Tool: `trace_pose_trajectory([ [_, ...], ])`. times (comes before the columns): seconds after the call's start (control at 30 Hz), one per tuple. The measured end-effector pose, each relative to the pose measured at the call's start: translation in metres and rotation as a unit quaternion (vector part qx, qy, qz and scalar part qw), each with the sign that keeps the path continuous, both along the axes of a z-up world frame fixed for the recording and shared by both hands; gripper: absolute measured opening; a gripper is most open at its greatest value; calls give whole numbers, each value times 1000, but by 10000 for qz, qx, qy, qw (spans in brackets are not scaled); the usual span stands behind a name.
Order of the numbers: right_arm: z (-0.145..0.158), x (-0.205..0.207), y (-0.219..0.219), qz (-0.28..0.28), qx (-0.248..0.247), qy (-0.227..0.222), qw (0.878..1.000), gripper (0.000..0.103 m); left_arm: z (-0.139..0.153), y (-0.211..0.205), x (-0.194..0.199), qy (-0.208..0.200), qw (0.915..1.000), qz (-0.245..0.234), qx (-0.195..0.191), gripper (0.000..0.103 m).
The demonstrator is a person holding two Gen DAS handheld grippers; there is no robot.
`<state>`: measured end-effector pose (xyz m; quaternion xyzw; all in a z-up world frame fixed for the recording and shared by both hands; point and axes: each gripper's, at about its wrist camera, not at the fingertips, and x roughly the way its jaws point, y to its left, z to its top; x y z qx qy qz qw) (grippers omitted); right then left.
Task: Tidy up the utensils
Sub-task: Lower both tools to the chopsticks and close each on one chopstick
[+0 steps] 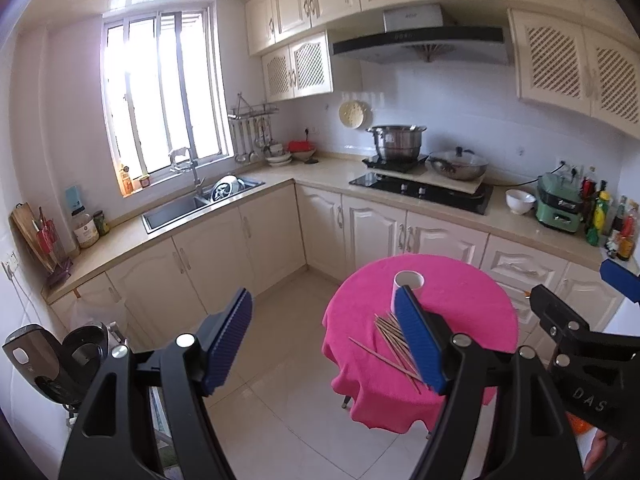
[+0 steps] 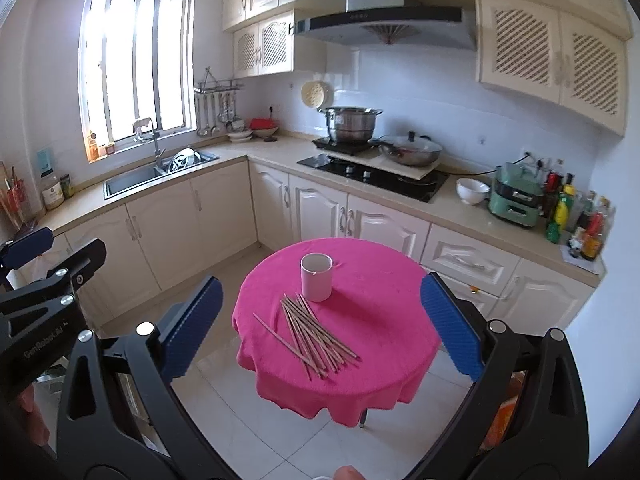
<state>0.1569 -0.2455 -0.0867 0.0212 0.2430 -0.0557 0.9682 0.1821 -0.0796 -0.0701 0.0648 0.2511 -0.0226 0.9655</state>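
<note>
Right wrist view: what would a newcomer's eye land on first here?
The bright pink tablecloth on the small round table in the middle of the kitchen floor grabs attention first. On it stands a white cup, upright, with a loose pile of chopsticks lying just in front of it. Both the right gripper and left gripper hang open above the floor, holding nothing.

Two hand-held grippers, alike in build: left hand-held gripper (image 1: 326, 344), right hand-held gripper (image 2: 320, 330). Black angular plastic arms with triangular cut-outs. Ribbed blue pads (image 2: 452, 330) on the fingers. Round silver screws at the pivots. White lettering "GenRobot.AI" and "DAS" on the bodies. Bare skin at the lower edge.
</note>
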Motion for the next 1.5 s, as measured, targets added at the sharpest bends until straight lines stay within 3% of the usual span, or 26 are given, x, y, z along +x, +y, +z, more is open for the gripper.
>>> trace_pose_trajectory([
  [0.27, -31, 90, -51, 523, -44, 461, 9976, 97, -29, -52, 81, 614, 9974, 379, 73, 73],
  [0.53, -79, 150, -79, 849, -28, 961, 9917, 97, -87, -69, 144, 1410, 9888, 496, -30, 73],
  [0.73, -130, 193, -91, 871, 215, 1576, 9834, 96, -157, -54, 197, 2487, 9659, 435, -577, 73],
  [0.9, -173, 231, -95, 862, 351, 2105, 9732, 81, -219, -45, 240, 3129, 9478, 252, -554, 72],
  [1.13, -237, 281, -91, 938, 591, 2912, 9502, 60, -305, -43, 293, 4085, 9085, 24, -878, 72],
  [1.23, -260, 290, -86, 1101, 602, 3147, 9409, 51, -331, -49, 305, 4366, 8955, -4, -860, 58],
  [1.3, -281, 299, -85, 1251, 596, 3385, 9307, 39, -342, -51, 309, 4520, 8878, 51, -870, 54],
  [1.5, -328, 325, -86, 1646, 444, 3773, 9103, 34, -378, -59, 328, 4866, 8666, 343, -1053, 40],
])
